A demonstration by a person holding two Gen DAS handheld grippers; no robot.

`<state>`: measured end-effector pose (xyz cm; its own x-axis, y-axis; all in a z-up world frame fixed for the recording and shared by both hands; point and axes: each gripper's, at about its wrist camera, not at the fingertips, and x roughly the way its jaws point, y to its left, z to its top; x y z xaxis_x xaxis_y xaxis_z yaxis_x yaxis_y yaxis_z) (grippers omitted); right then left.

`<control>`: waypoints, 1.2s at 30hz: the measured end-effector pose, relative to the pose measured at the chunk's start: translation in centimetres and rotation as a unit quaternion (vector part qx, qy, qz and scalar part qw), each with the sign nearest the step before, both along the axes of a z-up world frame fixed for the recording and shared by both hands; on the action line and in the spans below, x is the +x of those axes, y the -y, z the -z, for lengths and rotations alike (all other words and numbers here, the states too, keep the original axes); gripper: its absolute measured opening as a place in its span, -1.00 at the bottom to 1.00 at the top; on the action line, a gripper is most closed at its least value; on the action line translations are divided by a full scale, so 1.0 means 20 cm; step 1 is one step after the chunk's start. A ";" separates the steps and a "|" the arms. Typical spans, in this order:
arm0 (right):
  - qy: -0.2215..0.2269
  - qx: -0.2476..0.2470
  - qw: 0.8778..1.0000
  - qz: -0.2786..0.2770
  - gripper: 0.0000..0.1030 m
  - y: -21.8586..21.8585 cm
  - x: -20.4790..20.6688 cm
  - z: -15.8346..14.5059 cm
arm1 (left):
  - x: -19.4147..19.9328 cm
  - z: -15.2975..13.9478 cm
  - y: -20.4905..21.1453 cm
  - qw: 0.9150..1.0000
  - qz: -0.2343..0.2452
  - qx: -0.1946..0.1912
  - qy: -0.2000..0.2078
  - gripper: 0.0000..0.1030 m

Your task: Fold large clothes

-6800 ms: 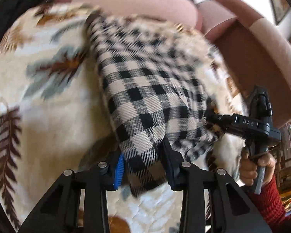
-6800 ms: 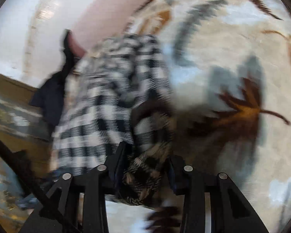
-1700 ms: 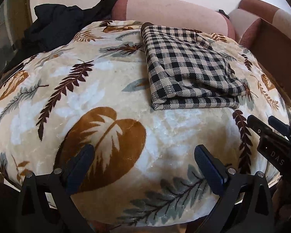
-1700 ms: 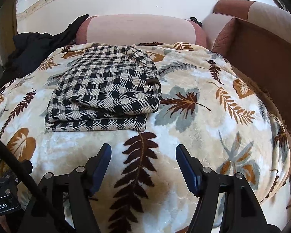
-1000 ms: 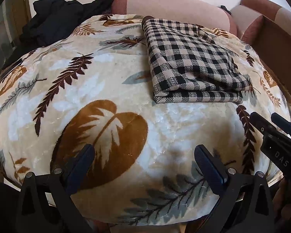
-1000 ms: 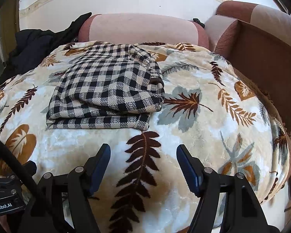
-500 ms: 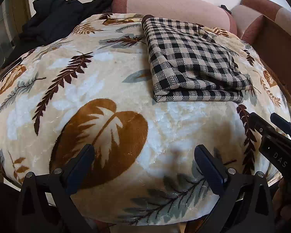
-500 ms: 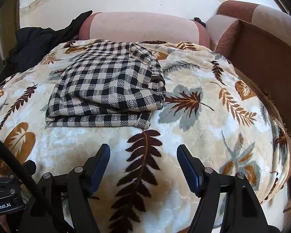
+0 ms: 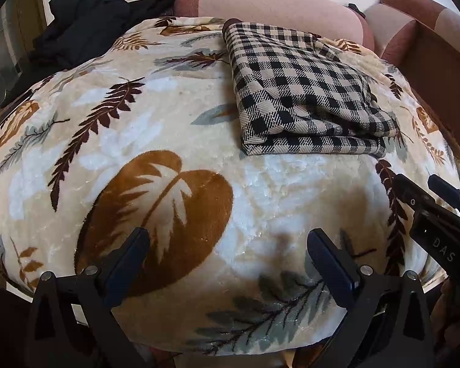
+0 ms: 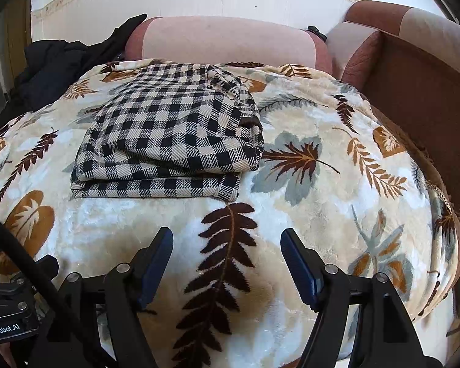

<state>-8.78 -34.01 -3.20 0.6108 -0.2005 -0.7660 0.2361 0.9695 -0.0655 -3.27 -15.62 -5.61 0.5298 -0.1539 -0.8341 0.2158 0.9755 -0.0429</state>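
A black-and-beige checked garment (image 9: 303,92) lies folded in a flat rectangle on the leaf-print blanket (image 9: 156,141); it also shows in the right wrist view (image 10: 168,141). My left gripper (image 9: 227,242) is open and empty, held over the blanket's near edge, well short of the garment. My right gripper (image 10: 227,242) is open and empty, also back from the garment over the blanket (image 10: 322,202). The right gripper's body shows at the right edge of the left wrist view (image 9: 435,211).
A black garment (image 9: 95,24) is heaped at the back left, also in the right wrist view (image 10: 55,67). A pink sofa backrest (image 10: 227,40) runs behind the blanket. A brown armrest (image 10: 420,92) rises on the right.
Earlier both grippers were shut on the checked garment. Now both are open and drawn back, and the garment lies folded. In the last second the views have hardly shifted.
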 end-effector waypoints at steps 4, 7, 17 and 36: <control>0.000 0.000 1.000 -0.001 0.50 0.00 0.00 0.00 | 0.00 0.00 0.00 1.000 0.001 0.002 0.000 0.99; 0.000 0.000 1.000 -0.001 0.50 0.00 0.00 0.00 | 0.00 0.00 0.01 1.000 0.002 0.002 -0.001 0.99; -0.003 -0.001 1.000 -0.003 0.51 0.00 0.00 0.01 | 0.00 0.00 0.01 1.000 0.002 0.003 -0.001 0.99; -0.011 -0.013 1.000 -0.006 0.52 -0.01 0.01 0.03 | 0.00 0.02 -0.02 1.000 0.002 0.001 -0.003 0.99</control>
<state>-8.66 -33.87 -3.75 0.5960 -0.2134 -0.7741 0.2230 0.9701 -0.0957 -3.17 -15.24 -6.01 0.5248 -0.1542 -0.8372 0.2189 0.9748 -0.0422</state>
